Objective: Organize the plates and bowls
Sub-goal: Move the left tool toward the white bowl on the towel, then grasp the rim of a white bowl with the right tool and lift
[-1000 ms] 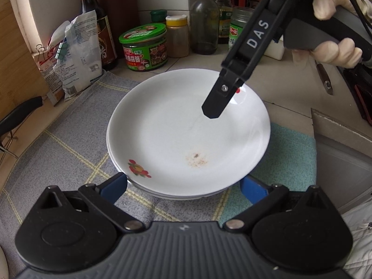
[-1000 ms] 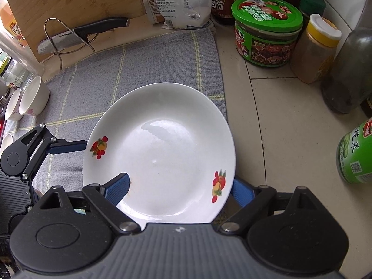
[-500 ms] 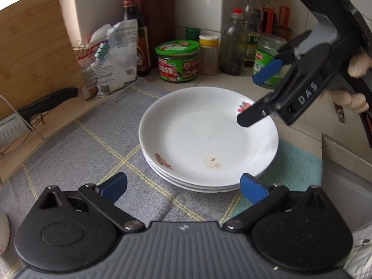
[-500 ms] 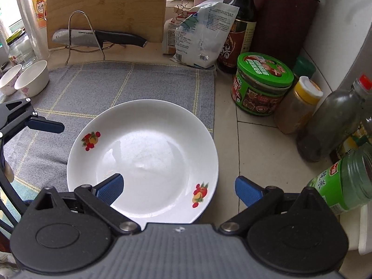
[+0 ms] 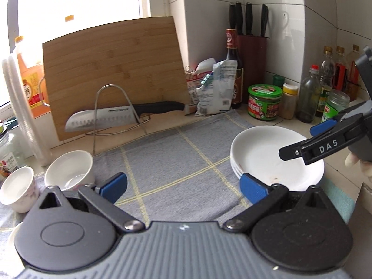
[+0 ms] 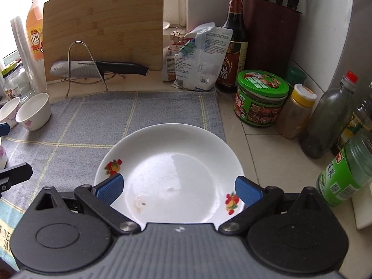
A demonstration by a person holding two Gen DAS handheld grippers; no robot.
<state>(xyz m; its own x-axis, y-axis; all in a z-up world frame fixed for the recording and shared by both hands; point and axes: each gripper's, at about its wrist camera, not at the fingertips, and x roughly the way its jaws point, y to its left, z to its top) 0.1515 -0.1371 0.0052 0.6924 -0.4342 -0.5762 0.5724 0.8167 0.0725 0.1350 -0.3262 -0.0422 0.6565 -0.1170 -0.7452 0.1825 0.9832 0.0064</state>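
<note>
Plates (image 6: 169, 162): stack at right edge of grey cloth (image 5: 172, 153), near the jars, on the table. Glazed ceramic, so judged stiff, fairly heavy as a stack, slick, chip-prone. Best hold judged to be the rim, pads above and below, one plate at a time.

Bowls (image 5: 69, 172): two, white, upright, at left edge of cloth, touching or nearly so. Judged lighter, same slick glaze; grip across the wall at the lip.

Right tongs (image 6: 177, 189): spread to the widest, hovering over near side of top plate, nothing pinched, pads clear of the rim.

Left tongs (image 5: 183, 188): spread wide, empty, over bare cloth between bowls and plates.
</note>
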